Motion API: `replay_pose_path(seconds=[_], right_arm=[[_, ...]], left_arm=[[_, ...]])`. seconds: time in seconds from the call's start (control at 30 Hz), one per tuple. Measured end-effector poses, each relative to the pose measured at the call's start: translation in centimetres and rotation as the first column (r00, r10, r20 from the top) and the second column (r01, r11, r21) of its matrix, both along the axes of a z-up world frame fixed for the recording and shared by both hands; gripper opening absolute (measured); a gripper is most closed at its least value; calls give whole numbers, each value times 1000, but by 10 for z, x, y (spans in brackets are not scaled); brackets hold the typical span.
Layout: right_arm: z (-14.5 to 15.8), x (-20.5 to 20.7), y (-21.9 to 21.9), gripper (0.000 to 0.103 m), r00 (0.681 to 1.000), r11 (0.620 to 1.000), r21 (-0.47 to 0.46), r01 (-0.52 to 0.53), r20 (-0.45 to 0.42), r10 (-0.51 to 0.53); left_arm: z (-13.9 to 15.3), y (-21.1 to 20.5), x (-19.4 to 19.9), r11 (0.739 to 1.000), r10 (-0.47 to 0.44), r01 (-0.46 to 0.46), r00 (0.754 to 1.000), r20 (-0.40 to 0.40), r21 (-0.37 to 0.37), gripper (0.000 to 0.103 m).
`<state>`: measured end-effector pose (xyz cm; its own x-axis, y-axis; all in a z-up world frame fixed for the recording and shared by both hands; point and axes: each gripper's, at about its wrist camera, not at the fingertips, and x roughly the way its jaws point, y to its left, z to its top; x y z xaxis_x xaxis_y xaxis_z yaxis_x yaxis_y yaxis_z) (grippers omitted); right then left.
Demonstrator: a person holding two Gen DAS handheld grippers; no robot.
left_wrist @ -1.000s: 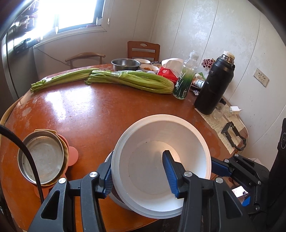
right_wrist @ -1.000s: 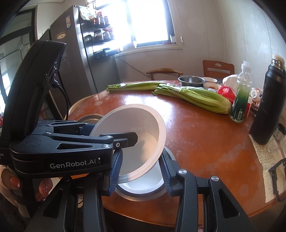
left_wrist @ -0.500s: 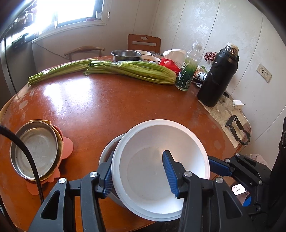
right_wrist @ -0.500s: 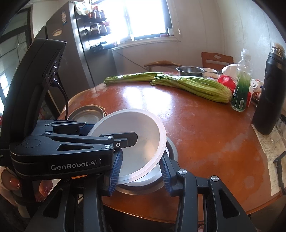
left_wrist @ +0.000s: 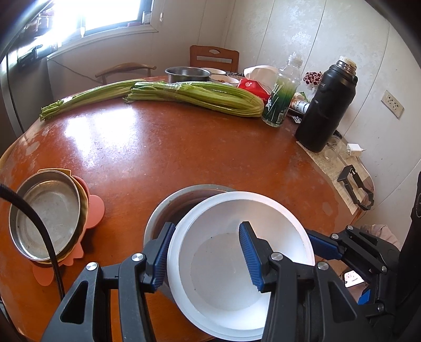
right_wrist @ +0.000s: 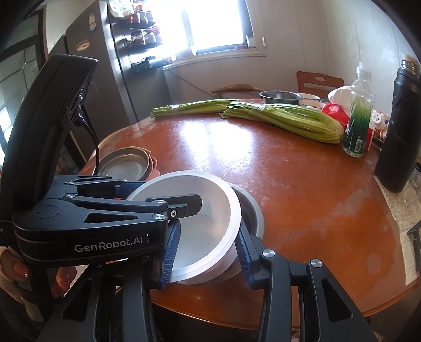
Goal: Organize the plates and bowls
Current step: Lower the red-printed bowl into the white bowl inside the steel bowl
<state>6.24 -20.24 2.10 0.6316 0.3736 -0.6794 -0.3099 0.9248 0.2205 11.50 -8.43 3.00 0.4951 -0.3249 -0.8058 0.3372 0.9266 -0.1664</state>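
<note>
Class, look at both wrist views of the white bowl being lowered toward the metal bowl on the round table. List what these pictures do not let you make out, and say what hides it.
- Inside of the metal bowl: left wrist view, mostly covered by the white bowl.
- Whether the two bowls touch: both views, contact hidden under the white bowl.
- What the far steel bowl holds: too distant.
- Stack under the steel plate: only coloured edges show.

Behind my round wooden counter [left_wrist: 163,147], a bright window [left_wrist: 110,13] threw glare across its top. 2 wooden chairs [left_wrist: 214,56] stood against pale panelled walls [left_wrist: 302,29]; a refrigerator [right_wrist: 105,79] stood left of the window.
</note>
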Motion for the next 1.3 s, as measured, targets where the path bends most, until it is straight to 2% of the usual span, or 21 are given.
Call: replay_pose_path(seconds=[0.6,0.9,1.3], right_arm=[[-11,-1,5,44,1000,1000,-15,0,8,0],[-9,-3,6,44,1000,999,-44,18,26,-17],[-9,-5,3,44,999,999,-31,22,25,-21]], left_arm=[[-8,-2,-4,999,6,-7,1000,31,36,50],[-7,4,-5,999,18,-19,999,35,26,50],[-7,7,-10,1000,17,-17,999,36,16,50]])
